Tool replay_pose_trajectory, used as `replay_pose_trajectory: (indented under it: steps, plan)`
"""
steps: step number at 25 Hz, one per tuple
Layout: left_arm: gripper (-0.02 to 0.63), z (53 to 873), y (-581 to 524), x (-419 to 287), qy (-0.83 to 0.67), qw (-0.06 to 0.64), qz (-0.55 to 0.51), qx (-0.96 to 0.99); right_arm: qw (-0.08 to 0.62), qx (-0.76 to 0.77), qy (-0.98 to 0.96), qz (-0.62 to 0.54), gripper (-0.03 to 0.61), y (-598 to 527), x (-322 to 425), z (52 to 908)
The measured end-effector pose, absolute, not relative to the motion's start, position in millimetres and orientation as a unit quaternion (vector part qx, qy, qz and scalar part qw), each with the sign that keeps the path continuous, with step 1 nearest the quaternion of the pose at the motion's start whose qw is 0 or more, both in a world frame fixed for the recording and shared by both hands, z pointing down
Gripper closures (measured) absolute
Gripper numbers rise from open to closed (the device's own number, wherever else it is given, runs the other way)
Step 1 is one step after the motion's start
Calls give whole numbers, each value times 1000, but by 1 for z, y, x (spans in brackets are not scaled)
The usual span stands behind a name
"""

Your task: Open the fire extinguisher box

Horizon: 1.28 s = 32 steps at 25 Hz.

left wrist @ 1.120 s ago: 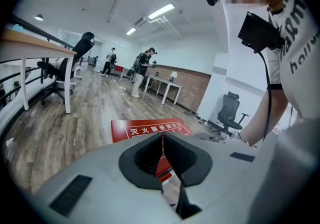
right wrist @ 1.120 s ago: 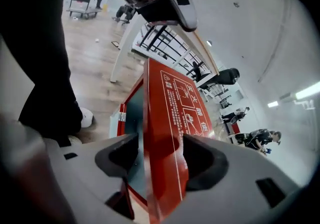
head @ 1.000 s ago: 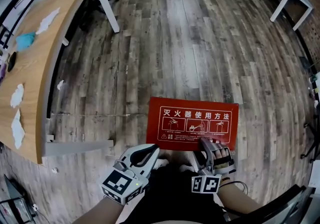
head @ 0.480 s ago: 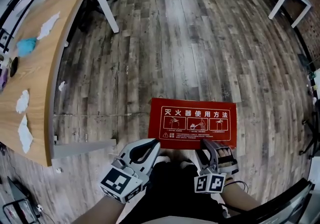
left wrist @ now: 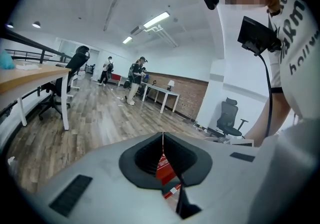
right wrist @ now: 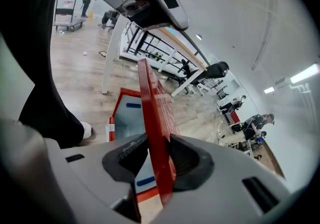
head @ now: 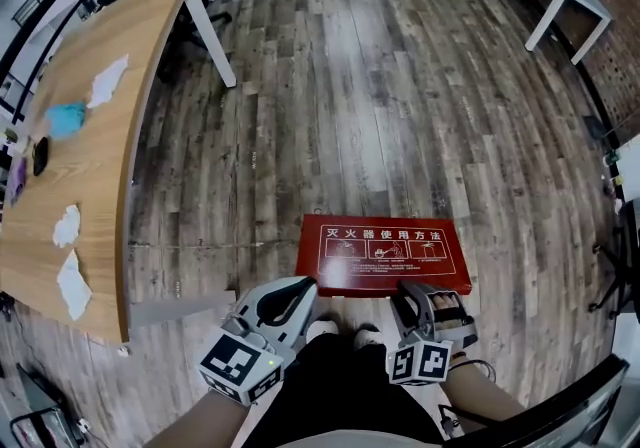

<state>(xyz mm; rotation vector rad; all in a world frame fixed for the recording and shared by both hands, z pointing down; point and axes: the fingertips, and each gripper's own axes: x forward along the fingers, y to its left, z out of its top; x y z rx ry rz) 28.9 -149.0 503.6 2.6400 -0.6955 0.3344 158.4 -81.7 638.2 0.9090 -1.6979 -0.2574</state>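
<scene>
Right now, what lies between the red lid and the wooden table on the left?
Mostly bare plank floor. The table's grey foot lies on it, short of the red lid. The head view shows this.

Lid [head: 385,256]: red, glossy, smooth painted sheet. Floor [head: 340,116]: matt, weathered wood planks. Counter [head: 100,156], left: smooth pale wood.
</scene>
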Motion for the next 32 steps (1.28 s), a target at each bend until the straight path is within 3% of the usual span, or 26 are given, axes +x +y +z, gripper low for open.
replay_pose_trajectory:
  steps: [15, 20, 27, 32]
  plan:
    - [606, 466, -184, 15, -254, 177, 103, 945, 601, 355, -715, -34, 446, -105, 165, 609]
    - [606, 460, -186, 9, -226, 131, 142, 955, 609, 359, -707, -21, 448, -115, 167, 600]
    - [606, 454, -205, 1, -234, 141, 125, 954, 612, 366, -701, -5, 449, -127, 173, 589]
    - [606, 455, -209, 9, -214, 107, 146, 960, 608, 367, -704, 27, 449, -133, 175, 585]
